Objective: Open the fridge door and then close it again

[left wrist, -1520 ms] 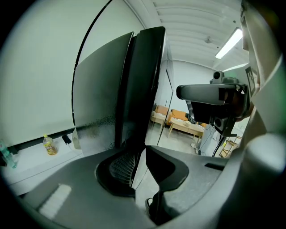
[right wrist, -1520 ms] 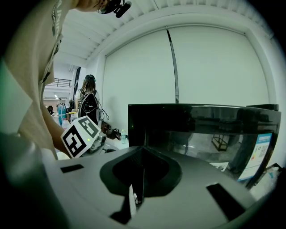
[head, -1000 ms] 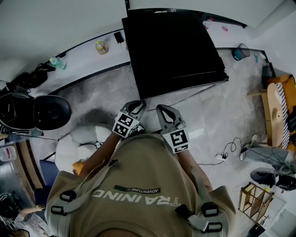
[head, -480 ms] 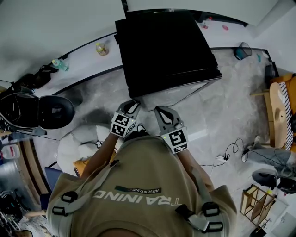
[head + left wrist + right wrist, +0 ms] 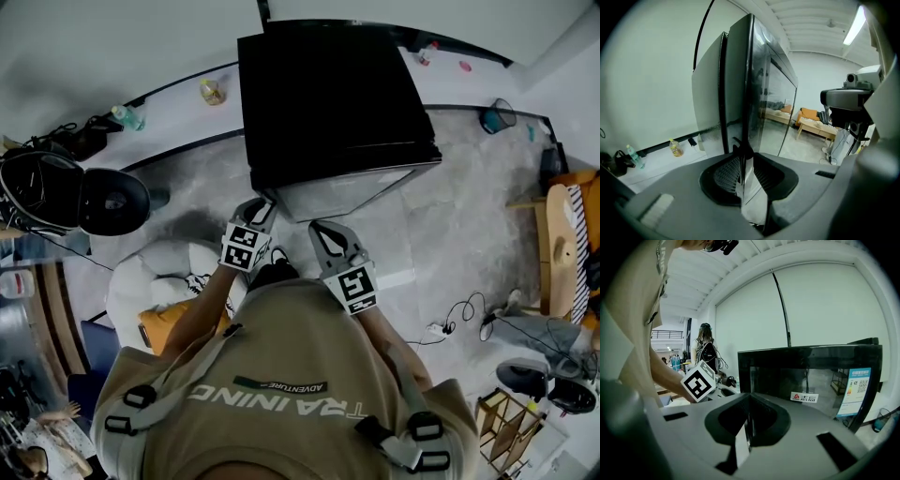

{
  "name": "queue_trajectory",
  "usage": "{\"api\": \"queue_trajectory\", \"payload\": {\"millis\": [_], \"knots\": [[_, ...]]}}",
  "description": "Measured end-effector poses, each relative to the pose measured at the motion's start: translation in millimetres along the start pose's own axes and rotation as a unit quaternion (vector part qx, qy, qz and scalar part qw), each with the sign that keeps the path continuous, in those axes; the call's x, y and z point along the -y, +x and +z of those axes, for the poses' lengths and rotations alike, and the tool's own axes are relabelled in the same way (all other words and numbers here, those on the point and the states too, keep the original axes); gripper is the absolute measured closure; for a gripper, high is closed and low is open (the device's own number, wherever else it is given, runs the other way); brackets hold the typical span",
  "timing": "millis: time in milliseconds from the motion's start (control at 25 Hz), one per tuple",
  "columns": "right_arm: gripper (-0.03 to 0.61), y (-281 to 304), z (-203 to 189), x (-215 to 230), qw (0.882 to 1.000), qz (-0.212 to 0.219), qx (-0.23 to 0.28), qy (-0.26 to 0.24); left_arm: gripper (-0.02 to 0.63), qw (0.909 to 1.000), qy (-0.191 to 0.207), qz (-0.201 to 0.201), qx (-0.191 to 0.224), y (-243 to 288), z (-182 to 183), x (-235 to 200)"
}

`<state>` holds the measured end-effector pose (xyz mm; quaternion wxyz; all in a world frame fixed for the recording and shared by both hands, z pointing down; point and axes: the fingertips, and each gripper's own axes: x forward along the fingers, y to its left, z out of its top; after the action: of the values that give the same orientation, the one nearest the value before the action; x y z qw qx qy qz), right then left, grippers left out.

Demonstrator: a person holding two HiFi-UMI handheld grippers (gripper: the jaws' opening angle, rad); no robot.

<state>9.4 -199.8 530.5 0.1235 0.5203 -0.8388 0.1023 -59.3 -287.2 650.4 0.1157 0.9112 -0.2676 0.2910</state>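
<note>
Left gripper point(image 5: 740, 151) jaws pressed together, nothing between them. Right gripper point(image 5: 749, 400) jaws likewise closed and empty. From the head view we note both held side by side, near the front of the black fridge point(image 5: 330, 94). Its glass door point(image 5: 812, 380) looks shut against the body. Left gripper points at the door's left edge. Fridge stands on grey floor point(image 5: 441, 234), against a white wall.

Yellow bottle point(image 5: 212, 91) on ledge point(image 5: 169, 108), teal bin point(image 5: 497, 117), floor cable point(image 5: 461, 312)
</note>
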Motion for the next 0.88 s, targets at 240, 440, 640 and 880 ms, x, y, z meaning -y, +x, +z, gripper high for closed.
{"api": "queue_trajectory", "payload": {"millis": [240,440,640,880], "knots": [[0.583,-17,-9,-6,1.000,0.022,0.000,-0.003,0.546,0.9999,0.011,-0.007,-0.010,-18,-15,29],[0.583,-36,-12,-16,0.999,0.039,0.017,-0.004,0.546,0.9997,-0.010,0.020,-0.012,-34,-26,53],[0.583,-71,-19,-35,0.998,0.058,0.025,-0.009,0.546,0.9985,-0.030,0.043,-0.017,-58,-40,82],[0.583,-107,-38,-27,0.996,0.081,0.023,-0.003,0.546,0.9956,-0.058,0.073,-0.011,-62,-45,109]]}}
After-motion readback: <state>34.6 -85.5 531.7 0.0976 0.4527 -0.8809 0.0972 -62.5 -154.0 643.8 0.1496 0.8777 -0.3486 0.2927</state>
